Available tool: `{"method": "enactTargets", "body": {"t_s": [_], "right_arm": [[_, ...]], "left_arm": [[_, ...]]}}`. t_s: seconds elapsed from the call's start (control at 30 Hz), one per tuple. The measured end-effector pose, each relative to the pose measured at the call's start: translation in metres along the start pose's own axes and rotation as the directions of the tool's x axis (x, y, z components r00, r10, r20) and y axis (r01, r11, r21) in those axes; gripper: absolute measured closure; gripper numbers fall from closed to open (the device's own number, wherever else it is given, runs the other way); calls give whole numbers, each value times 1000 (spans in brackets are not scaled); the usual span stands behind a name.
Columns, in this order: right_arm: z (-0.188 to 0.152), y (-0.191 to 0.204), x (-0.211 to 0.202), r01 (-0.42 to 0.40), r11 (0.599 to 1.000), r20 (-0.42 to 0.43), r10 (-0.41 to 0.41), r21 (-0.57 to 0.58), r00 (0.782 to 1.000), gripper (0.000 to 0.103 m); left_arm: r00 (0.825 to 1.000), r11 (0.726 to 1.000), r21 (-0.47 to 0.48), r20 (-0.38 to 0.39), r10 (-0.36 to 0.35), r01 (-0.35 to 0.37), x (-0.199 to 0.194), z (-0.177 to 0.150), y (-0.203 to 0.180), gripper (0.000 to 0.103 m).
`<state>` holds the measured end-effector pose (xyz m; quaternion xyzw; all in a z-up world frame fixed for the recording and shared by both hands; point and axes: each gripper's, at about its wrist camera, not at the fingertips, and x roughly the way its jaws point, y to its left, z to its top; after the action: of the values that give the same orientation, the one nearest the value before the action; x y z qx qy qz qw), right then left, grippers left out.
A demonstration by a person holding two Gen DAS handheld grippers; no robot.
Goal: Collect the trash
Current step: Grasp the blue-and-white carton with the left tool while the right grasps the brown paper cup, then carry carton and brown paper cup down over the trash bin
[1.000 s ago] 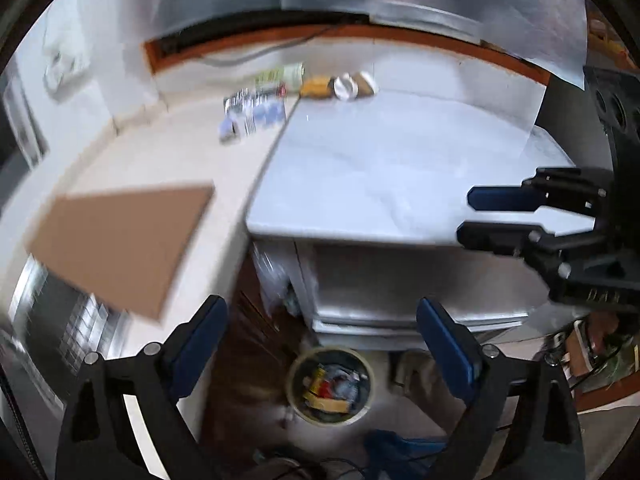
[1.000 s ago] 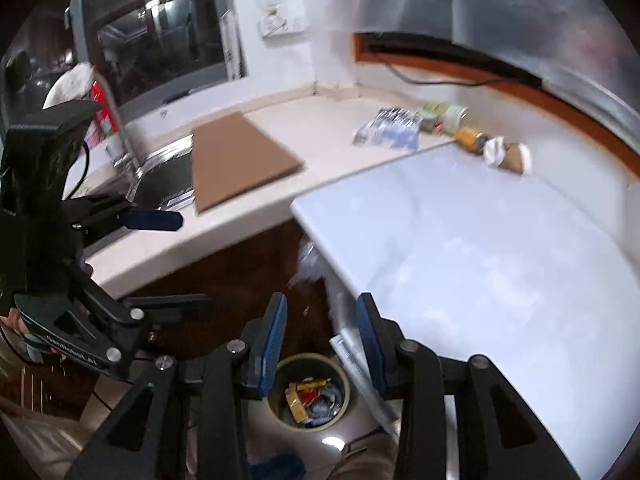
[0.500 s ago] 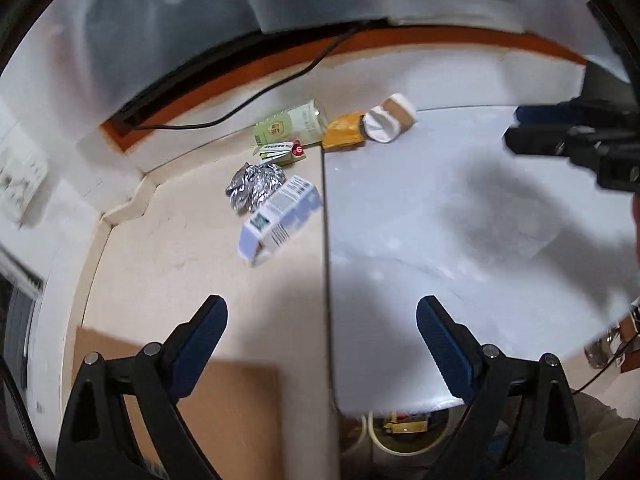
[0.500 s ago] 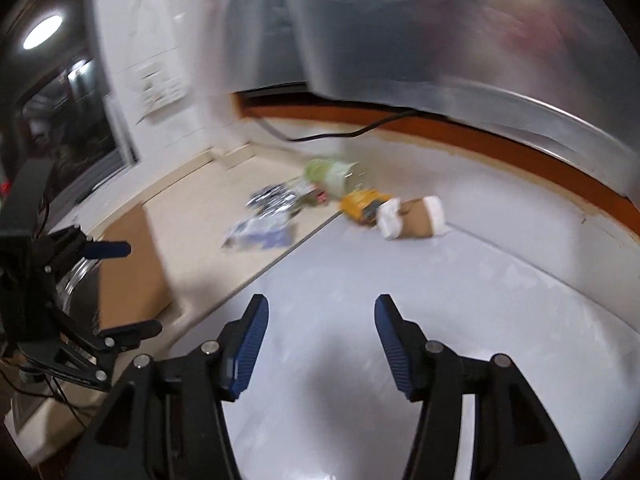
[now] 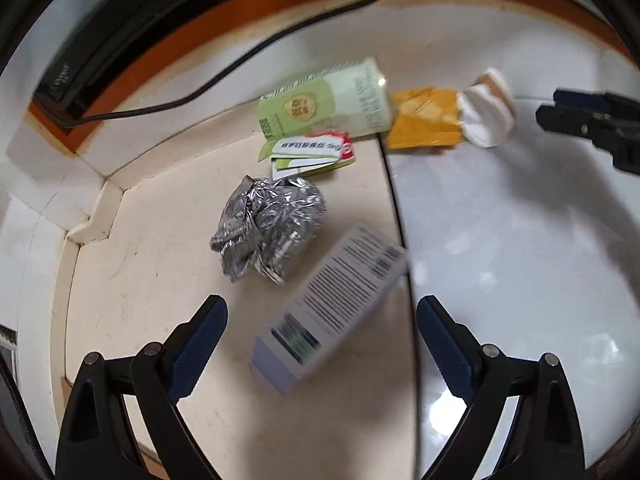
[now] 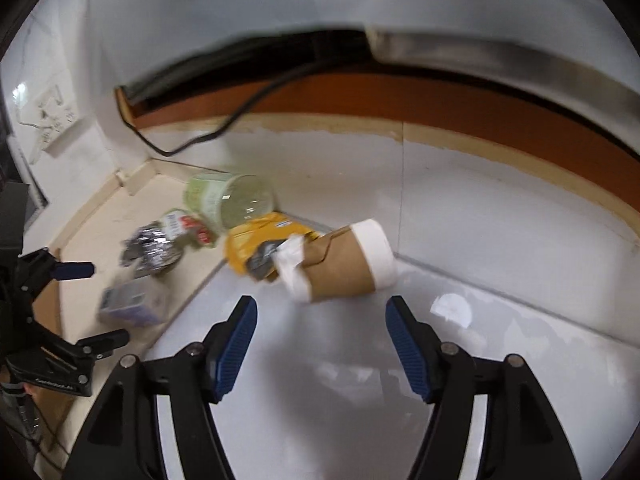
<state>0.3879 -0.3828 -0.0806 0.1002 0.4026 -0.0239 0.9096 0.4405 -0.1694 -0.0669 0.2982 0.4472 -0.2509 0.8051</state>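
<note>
STEP: approach trash | left gripper (image 5: 320, 320): spread, empty, above white box (image 5: 328, 312) on counter | right gripper (image 6: 320, 328): jaws just widened, empty, before paper cup (image 6: 344, 260) (crushed) | ADVICE: straddle fully, then close.

Black left gripper (image 5: 322, 320) frame, ribbed blue pads, silver screws.
</note>
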Motion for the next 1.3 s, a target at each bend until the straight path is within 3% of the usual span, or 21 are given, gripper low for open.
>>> {"method": "enactTargets", "body": {"t_s": [0.2, 0.27, 0.33, 0.47, 0.53, 0.63, 0.7, 0.77, 0.93, 1.1, 1.3], "right_arm": [[11, -5, 24, -28, 999, -4, 28, 26, 1000, 24], [13, -2, 29, -14, 1000, -1, 14, 17, 1000, 24], [15, 4, 36, 13, 1000, -6, -13, -6, 1000, 24], [14, 13, 51, 90, 995, -22, -91, -38, 996, 24], [12, 9, 56, 91, 996, -40, -92, -10, 995, 40], [7, 6, 47, 65, 998, 1, -65, 7, 998, 60], [4, 12, 36, 64, 997, 24, -63, -33, 998, 82], [3, 15, 24, 50, 998, 47, -48, -48, 998, 86], [-6, 9, -17, -89, 996, 86, 90, -9, 992, 87], [-25, 12, -72, -189, 982, 140, 189, -9, 972, 87], [-64, 36, -141, -268, 962, 160, 274, -58, 948, 87]], "left_arm": [[998, 998, -29, -28, -51, 51, 27, 12, 5, 8], [996, 996, -49, -40, -80, 78, 35, 14, 3, 14], [992, 990, -86, -29, -119, 116, 36, 14, 5, 30], [988, 978, -146, -22, -155, 150, 36, 10, 4, 43], [979, 964, -179, -8, -204, 199, 32, 6, 2, 69], [982, 958, -223, -12, -190, 182, 27, -2, 0, 70], [983, 956, -233, -7, -185, 179, 25, -7, -2, 70], [982, 948, -261, 2, -189, 183, 21, -15, -2, 70], [977, 930, -303, 37, -208, 209, -2, -40, -4, 70], [973, 920, -318, 80, -216, 231, -41, -68, -15, 70], [955, 896, -337, 168, -245, 289, -103, -109, -27, 70]]}}
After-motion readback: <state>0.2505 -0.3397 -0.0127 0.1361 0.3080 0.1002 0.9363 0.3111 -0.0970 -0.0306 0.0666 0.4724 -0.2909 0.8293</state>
